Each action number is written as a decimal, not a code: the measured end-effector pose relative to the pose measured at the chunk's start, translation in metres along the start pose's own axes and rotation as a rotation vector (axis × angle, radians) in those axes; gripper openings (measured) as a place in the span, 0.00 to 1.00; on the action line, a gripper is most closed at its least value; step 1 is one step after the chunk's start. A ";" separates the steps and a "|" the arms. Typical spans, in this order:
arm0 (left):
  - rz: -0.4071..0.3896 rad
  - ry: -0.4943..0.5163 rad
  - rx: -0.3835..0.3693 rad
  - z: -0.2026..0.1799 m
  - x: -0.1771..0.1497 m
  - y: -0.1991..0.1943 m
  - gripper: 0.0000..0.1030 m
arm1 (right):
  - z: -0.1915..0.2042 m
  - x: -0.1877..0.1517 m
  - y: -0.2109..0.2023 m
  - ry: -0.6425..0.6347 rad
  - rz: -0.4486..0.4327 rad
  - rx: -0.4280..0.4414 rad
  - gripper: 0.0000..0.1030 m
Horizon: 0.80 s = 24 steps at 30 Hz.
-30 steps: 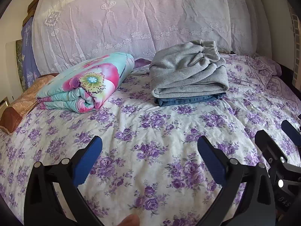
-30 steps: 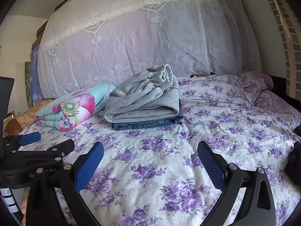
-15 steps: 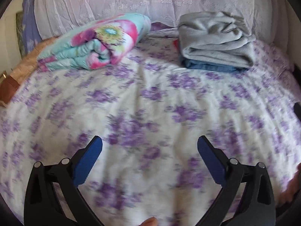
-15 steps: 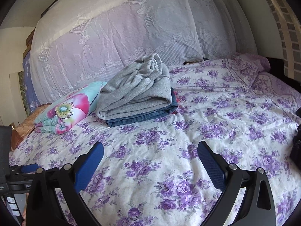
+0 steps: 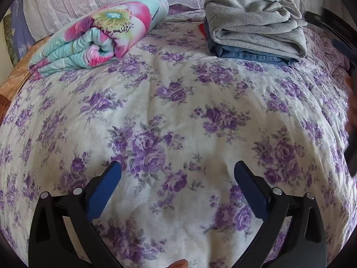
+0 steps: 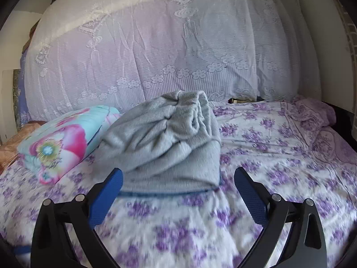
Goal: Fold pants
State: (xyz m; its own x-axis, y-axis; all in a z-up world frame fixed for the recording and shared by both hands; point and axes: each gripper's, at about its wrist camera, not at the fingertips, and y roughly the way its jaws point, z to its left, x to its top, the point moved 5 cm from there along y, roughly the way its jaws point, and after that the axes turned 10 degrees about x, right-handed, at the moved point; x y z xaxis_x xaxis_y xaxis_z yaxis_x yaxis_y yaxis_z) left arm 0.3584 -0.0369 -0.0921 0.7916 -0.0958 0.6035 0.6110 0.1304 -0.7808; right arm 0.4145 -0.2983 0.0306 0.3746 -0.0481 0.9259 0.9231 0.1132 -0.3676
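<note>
Folded grey pants [image 5: 256,24] lie on top of folded blue jeans [image 5: 250,55] at the far right of the bed. In the right wrist view the grey pants [image 6: 165,143] fill the middle, with a thin edge of the jeans [image 6: 169,193] under them. My right gripper [image 6: 178,178] is open and empty, just in front of the stack's near edge. My left gripper [image 5: 177,174] is open and empty, low over the bare sheet, well short of the stack. Part of the right gripper [image 5: 348,51] shows at the right edge of the left wrist view.
A floral rolled quilt [image 5: 98,35] lies at the far left of the bed [image 5: 178,111], left of the stack. A lace-covered headboard [image 6: 156,55] stands behind. A purple pillow [image 6: 312,116] lies at the far right.
My right gripper has moved forward, close up to the stack. My left gripper has dropped lower and tilted down towards the sheet. Both jaws stay open.
</note>
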 end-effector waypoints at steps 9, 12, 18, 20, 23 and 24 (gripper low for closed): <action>-0.010 -0.001 0.018 -0.001 0.005 0.003 0.96 | -0.012 -0.016 0.073 0.033 0.134 -0.048 0.97; -0.005 -0.008 0.035 0.000 0.007 0.007 0.96 | -0.017 0.000 0.097 0.045 0.157 -0.070 0.97; 0.037 -0.004 0.028 -0.005 0.006 0.017 0.96 | -0.039 0.046 0.134 0.070 0.179 -0.108 0.97; 0.030 -0.001 0.033 -0.006 0.007 0.016 0.96 | -0.051 0.056 0.153 0.099 0.252 -0.123 0.97; 0.028 0.003 0.035 -0.007 0.007 0.016 0.96 | -0.064 0.065 0.169 0.145 0.305 -0.110 0.97; 0.028 0.002 0.033 -0.005 0.008 0.018 0.96 | -0.067 0.065 0.169 0.155 0.299 -0.102 0.97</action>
State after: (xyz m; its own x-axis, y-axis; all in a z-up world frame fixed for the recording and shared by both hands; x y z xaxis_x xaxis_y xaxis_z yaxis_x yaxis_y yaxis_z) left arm 0.3760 -0.0406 -0.1019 0.8085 -0.0939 0.5810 0.5881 0.1661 -0.7916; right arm 0.6001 -0.3486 0.0227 0.6316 -0.1787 0.7544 0.7713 0.0462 -0.6348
